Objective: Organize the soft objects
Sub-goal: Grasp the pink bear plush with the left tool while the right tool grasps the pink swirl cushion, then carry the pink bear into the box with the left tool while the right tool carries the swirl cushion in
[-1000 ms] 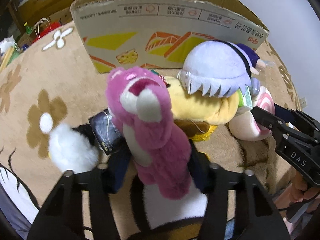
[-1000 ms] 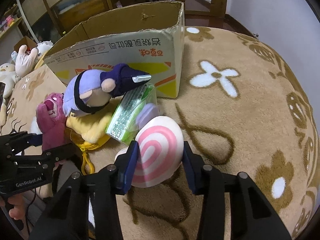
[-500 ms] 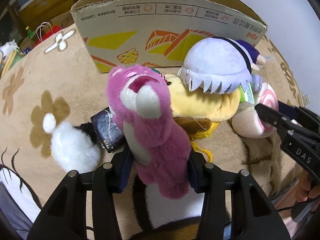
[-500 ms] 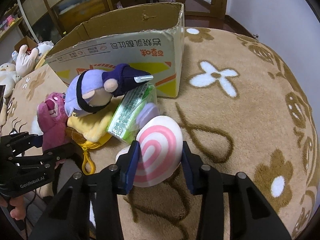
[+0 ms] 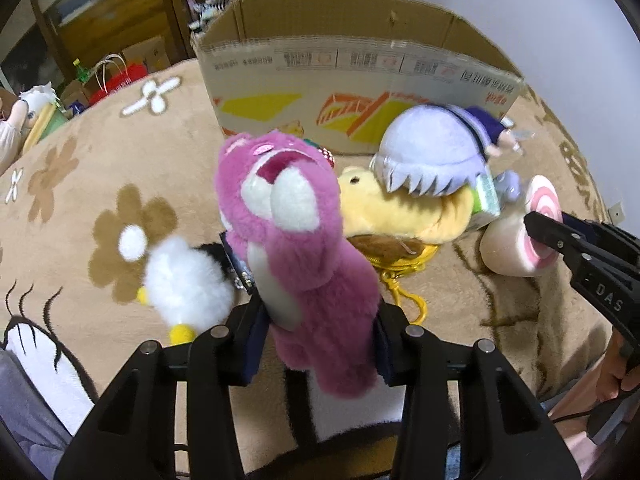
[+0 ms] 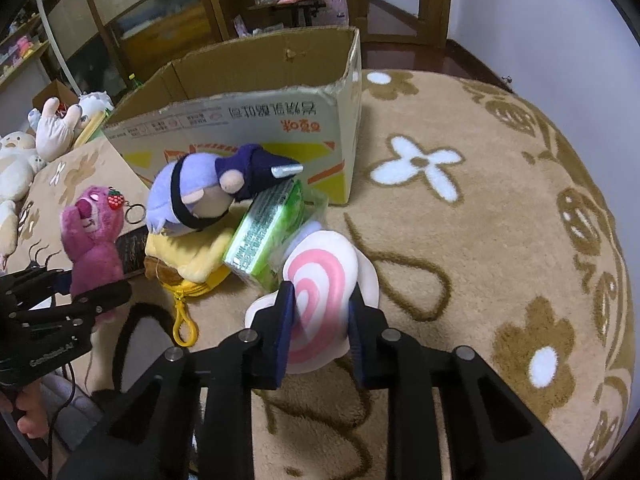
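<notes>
Pink plush bear [image 5: 304,256]: upright, raised off the carpet. Pink-and-white swirl cushion [image 6: 320,296]: on edge beside lavender-haired doll [image 6: 192,196], which lies atop yellow plush [image 5: 400,212].

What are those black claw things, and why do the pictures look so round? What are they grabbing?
A person holds a two-finger grabber in each hand, and a wide-eyed camera on each one bends the picture. The left gripper squeezes a pink plush bear. The right gripper squeezes a pink-and-white swirl plush. On the flowered rug lie a purple-haired doll, a yellow plush, a green packet and a white fluffy toy. Behind them stands an open cardboard box.
</notes>
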`<state>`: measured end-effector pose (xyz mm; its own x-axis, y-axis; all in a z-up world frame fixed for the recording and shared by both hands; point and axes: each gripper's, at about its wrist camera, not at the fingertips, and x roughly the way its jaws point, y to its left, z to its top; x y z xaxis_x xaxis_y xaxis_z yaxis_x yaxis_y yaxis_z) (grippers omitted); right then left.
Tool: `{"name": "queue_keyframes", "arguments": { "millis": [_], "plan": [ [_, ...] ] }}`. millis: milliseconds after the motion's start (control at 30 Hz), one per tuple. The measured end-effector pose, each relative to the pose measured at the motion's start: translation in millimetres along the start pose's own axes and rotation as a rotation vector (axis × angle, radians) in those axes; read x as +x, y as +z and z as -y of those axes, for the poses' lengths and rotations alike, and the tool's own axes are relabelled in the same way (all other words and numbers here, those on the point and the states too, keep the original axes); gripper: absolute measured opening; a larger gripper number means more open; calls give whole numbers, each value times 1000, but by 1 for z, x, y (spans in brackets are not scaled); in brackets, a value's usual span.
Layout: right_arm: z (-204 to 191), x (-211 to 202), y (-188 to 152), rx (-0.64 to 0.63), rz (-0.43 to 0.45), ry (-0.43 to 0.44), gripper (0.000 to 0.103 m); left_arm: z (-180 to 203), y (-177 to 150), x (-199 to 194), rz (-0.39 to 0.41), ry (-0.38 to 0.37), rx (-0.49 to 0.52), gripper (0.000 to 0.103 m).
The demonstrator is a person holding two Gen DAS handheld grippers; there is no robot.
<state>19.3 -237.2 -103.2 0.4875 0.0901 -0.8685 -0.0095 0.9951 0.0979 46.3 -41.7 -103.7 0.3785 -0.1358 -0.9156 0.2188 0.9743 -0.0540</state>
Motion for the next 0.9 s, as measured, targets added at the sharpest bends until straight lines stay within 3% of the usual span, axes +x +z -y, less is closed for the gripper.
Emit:
{"name": "queue_keyframes", "arguments": {
  "millis": [333,733,900],
  "plan": [
    [-10,-51,-4,-46,196,19,21,-2,-3,-56,207,37,7,43],
    [-29,-122,-5,-113,538,12,21,18,-3,-124,480,130,118,43],
    [-30,-133,8,-107,610,30,21,23,9,-140,558,148,117,43]
  ]
}}
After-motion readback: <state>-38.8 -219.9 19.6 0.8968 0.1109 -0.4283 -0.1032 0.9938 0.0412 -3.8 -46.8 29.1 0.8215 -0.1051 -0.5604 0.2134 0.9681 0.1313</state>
